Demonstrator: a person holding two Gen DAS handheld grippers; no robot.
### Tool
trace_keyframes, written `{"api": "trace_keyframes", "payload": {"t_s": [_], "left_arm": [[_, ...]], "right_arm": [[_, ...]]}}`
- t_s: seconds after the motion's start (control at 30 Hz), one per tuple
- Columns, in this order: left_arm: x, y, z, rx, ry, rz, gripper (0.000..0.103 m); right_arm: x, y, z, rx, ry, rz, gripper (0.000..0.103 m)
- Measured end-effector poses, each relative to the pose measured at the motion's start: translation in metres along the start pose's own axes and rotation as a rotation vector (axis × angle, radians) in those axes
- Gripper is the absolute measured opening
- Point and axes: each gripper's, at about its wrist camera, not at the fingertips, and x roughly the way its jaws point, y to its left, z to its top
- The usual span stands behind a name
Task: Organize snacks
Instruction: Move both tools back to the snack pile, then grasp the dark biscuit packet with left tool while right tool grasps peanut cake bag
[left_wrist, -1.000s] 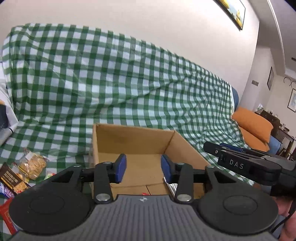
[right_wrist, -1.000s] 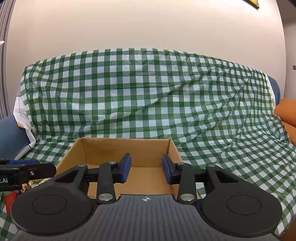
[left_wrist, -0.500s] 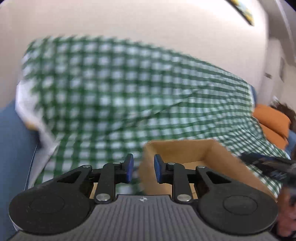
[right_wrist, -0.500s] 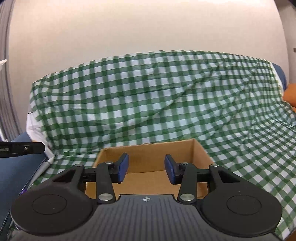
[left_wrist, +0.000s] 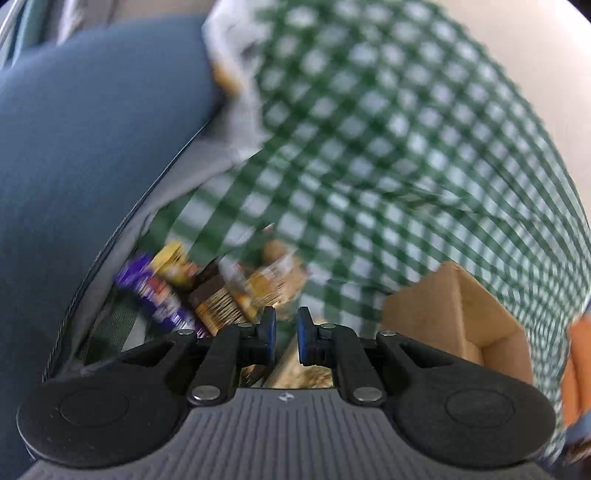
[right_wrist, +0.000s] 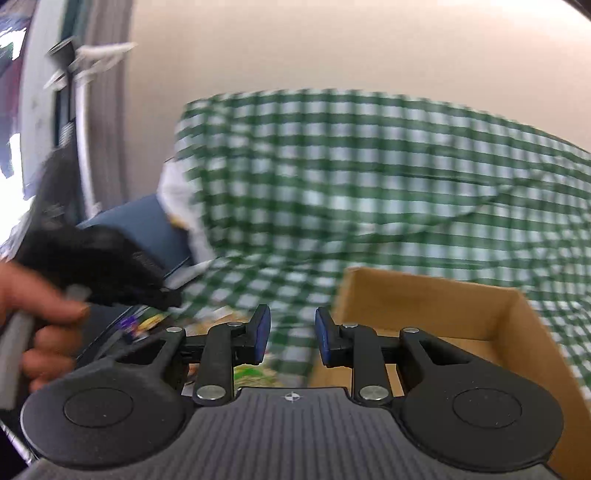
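A blurred pile of snack packets lies on the green checked cloth in the left wrist view: a purple packet (left_wrist: 155, 291), a yellow one (left_wrist: 173, 264), a brown one (left_wrist: 214, 301) and clear bags of biscuits (left_wrist: 273, 280). My left gripper (left_wrist: 282, 334) hovers just above them, jaws narrowly apart and empty. The open cardboard box (left_wrist: 461, 314) stands to their right. In the right wrist view my right gripper (right_wrist: 291, 338) is open and empty, left of the box (right_wrist: 424, 306). The hand-held left gripper (right_wrist: 99, 266) shows at its left.
A blue sofa cushion (left_wrist: 81, 166) rises left of the snacks. The green checked cloth (right_wrist: 369, 177) covers the sofa back and seat. An orange cushion (left_wrist: 578, 369) lies at the far right. A beige wall (right_wrist: 332, 44) is behind.
Both grippers swung left, away from the box. The left one dipped toward the snack pile and its jaws narrowed. The right gripper stayed open.
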Motion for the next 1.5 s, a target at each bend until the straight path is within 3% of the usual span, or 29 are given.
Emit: {"api": "trace_keyframes", "payload": {"t_s": [0.13, 0.23, 0.3, 0.43, 0.57, 0.67, 0.83, 0.9, 0.93, 1.0, 1.17, 1.23, 1.27, 1.43, 1.5], "left_arm": [[0.011, 0.026, 0.004, -0.12, 0.044, 0.017, 0.018], [0.018, 0.034, 0.005, -0.158, 0.065, 0.034, 0.03], [0.02, 0.038, 0.006, -0.159, 0.066, 0.048, 0.03], [0.036, 0.032, 0.007, -0.129, 0.081, 0.105, 0.049], [0.052, 0.031, 0.008, -0.115, 0.107, 0.16, 0.056], [0.066, 0.026, 0.009, -0.092, 0.118, 0.194, 0.057], [0.084, 0.01, 0.008, 0.032, 0.115, 0.292, 0.064], [0.092, 0.009, 0.007, 0.065, 0.129, 0.311, 0.066], [0.095, 0.009, 0.007, 0.075, 0.13, 0.312, 0.067], [0.097, 0.008, 0.007, 0.103, 0.126, 0.316, 0.064], [0.087, 0.002, 0.008, 0.142, 0.084, 0.307, 0.04], [0.079, -0.001, 0.007, 0.173, 0.058, 0.295, 0.02], [0.072, -0.002, 0.006, 0.183, 0.046, 0.279, 0.016], [0.047, -0.01, 0.004, 0.257, -0.008, 0.258, 0.015], [0.034, -0.007, 0.002, 0.259, -0.021, 0.234, 0.015]], "right_arm": [[0.024, 0.039, -0.006, -0.063, 0.071, 0.019, 0.029], [0.051, 0.06, -0.013, -0.084, 0.158, 0.005, 0.041], [0.069, 0.068, -0.018, -0.076, 0.213, -0.008, 0.047], [0.095, 0.075, -0.026, -0.08, 0.277, -0.05, 0.058], [0.117, 0.076, -0.036, -0.102, 0.329, -0.092, 0.069], [0.127, 0.075, -0.047, -0.116, 0.379, -0.105, 0.069], [0.142, 0.075, -0.058, -0.124, 0.425, -0.116, 0.067], [0.144, 0.073, -0.061, -0.117, 0.442, -0.106, 0.053], [0.145, 0.073, -0.061, -0.115, 0.445, -0.099, 0.052], [0.144, 0.075, -0.061, -0.139, 0.429, -0.099, 0.044], [0.136, 0.08, -0.059, -0.188, 0.391, -0.081, 0.03], [0.133, 0.08, -0.059, -0.196, 0.377, -0.075, 0.029], [0.131, 0.08, -0.059, -0.194, 0.372, -0.066, 0.029], [0.118, 0.085, -0.059, -0.22, 0.348, -0.024, 0.027], [0.108, 0.091, -0.059, -0.258, 0.327, -0.004, 0.016]]}}
